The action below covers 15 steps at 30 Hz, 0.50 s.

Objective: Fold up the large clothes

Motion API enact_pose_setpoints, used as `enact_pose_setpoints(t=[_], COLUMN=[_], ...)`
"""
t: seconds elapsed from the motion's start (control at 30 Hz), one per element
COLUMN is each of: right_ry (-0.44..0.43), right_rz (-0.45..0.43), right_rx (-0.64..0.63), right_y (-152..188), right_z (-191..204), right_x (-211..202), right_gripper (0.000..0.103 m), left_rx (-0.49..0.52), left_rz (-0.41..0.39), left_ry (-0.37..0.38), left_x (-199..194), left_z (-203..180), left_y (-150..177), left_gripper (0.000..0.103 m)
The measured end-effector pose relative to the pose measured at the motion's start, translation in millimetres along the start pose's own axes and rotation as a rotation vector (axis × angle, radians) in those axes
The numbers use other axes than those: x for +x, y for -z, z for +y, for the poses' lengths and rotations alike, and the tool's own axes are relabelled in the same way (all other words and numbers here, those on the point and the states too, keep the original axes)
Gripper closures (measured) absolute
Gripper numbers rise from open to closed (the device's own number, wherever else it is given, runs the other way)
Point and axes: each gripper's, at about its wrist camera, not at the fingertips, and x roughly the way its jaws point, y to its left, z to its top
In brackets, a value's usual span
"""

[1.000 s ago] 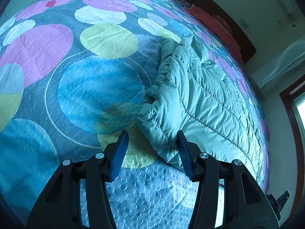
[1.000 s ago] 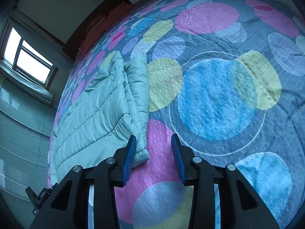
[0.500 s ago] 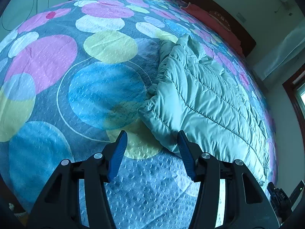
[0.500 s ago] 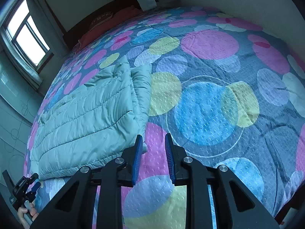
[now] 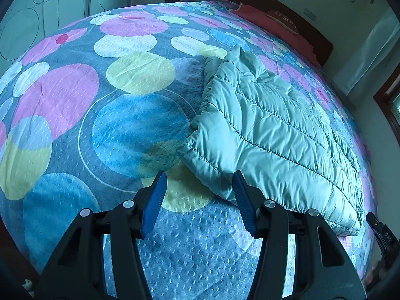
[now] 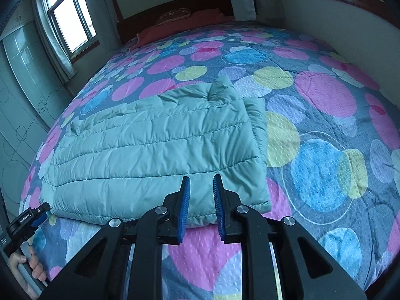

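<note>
Quilted mint-green, the puffy jacket (image 5: 270, 135) lies folded on the bedspread (image 5: 100, 115) just ahead and right of our spread, empty left gripper (image 5: 198, 187). From the right wrist, the jacket (image 6: 155, 155) lies directly ahead of our right gripper (image 6: 201, 190), jaws narrowly parted, gripping nothing; the other gripper (image 6: 27, 218), lower left, carries lettering too small to read.

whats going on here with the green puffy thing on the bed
A person is folding a padded green jacket on a bed, with a handheld gripper in each hand. The jacket lies flat, already folded into a rough rectangle. Neither gripper holds it: the left gripper hangs open over its near corner, and the right gripper, jaws narrowly apart, hangs over its near edge.
</note>
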Motion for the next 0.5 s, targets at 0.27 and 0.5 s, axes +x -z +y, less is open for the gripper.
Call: enact_pose_setpoints(t=[0.27,0.5], right_ry=[-0.032,-0.053], right_rz=[-0.015,0.003], right_rx=[-0.124,-0.158], right_y=[-14.9,-24.4], right_z=[56.9,83.2], right_x=[15.8,33.6], right_gripper=[0.084,0.084], left_rx=[0.014,0.018], left_rz=[-0.007,-0.011], left_ry=[-0.013,-0.019], left_x=[3.5,6.2], left_z=[-1.0,-1.2], left_y=[-1.0,-3.1], left_gripper=[0.048,0.048])
